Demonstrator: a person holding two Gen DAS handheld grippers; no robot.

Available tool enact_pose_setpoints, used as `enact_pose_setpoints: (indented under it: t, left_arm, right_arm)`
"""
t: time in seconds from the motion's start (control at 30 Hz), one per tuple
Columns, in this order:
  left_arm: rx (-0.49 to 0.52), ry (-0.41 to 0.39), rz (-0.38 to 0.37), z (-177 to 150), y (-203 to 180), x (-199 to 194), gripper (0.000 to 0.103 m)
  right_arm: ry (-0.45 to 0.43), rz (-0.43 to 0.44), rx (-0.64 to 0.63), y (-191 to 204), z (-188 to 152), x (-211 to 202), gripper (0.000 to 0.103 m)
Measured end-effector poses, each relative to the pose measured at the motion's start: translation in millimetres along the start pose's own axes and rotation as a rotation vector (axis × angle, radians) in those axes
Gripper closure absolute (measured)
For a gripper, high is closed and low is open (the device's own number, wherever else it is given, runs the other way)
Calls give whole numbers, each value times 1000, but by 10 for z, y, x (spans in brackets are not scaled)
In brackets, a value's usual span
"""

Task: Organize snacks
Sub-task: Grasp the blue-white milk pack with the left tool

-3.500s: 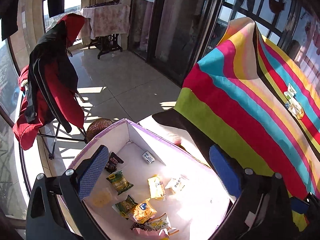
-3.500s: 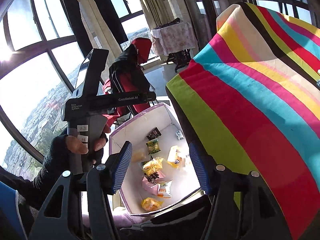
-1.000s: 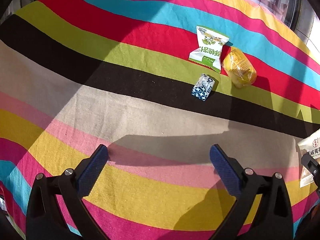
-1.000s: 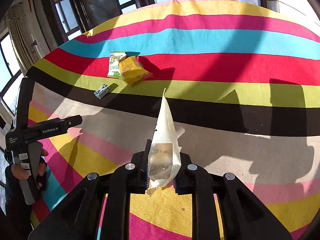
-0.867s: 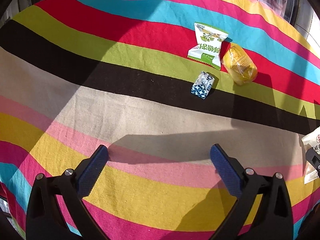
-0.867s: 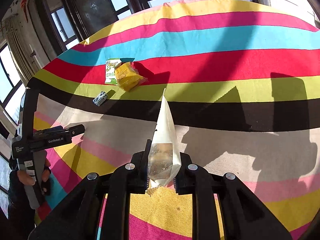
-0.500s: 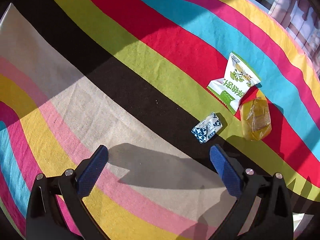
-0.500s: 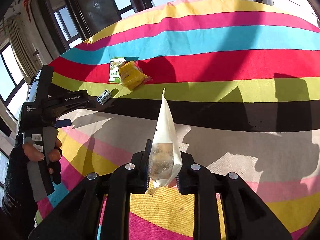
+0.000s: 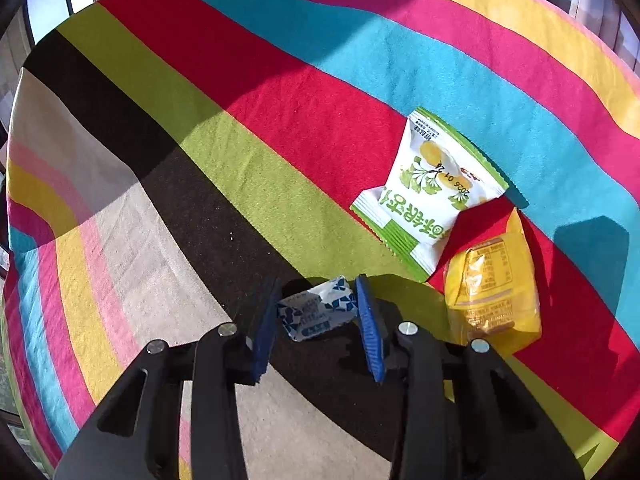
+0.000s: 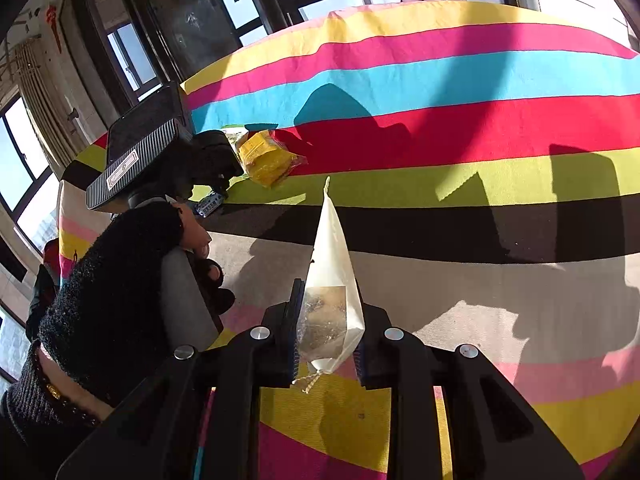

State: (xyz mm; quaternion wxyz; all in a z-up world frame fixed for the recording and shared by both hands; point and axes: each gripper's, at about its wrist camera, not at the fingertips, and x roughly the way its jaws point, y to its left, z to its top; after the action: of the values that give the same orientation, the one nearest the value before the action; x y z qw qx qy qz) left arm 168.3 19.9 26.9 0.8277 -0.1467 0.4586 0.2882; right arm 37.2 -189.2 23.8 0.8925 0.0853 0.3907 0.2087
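My left gripper (image 9: 318, 314) has its blue pads closed around a small blue-and-white candy packet (image 9: 316, 314) on the black stripe of the striped cloth (image 9: 200, 92). A green-and-white snack bag (image 9: 428, 192) and a yellow snack bag (image 9: 492, 284) lie just beyond it on the right. My right gripper (image 10: 326, 340) is shut on a cream snack pouch (image 10: 330, 280), held edge-on above the cloth. In the right wrist view the left gripper (image 10: 160, 160) and the gloved hand holding it sit at the left, next to the yellow bag (image 10: 266, 158) and the candy packet (image 10: 209, 203).
The striped cloth (image 10: 440, 120) covers the whole table. Its left edge falls away toward windows (image 10: 24, 168) and dark glass doors (image 10: 208, 12) behind.
My left gripper moved forward onto the small candy packet and its jaws closed around it. My right gripper kept hold of the cream pouch and stayed nearly still.
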Motion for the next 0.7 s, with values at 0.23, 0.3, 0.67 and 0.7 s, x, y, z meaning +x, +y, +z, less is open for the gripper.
enact_pose_setpoints:
  t: [0.23,0.3,0.67,0.7]
  left_arm:
    - [482,-44,-263,-378,207,-239,65]
    - [705,-92,-288,-544,261,-351,65]
    - [706,-127,-403,-612,751,-445,13]
    - [701,-130,-406,-660,829,-418,14]
  right_arm:
    - [4,-7,1,16,-2,7,78]
    - [10,-12,-2,22,-1,20,78]
    - [11,-13,12,0,1,31,78]
    - [11,-12,12,-3,2,32,77]
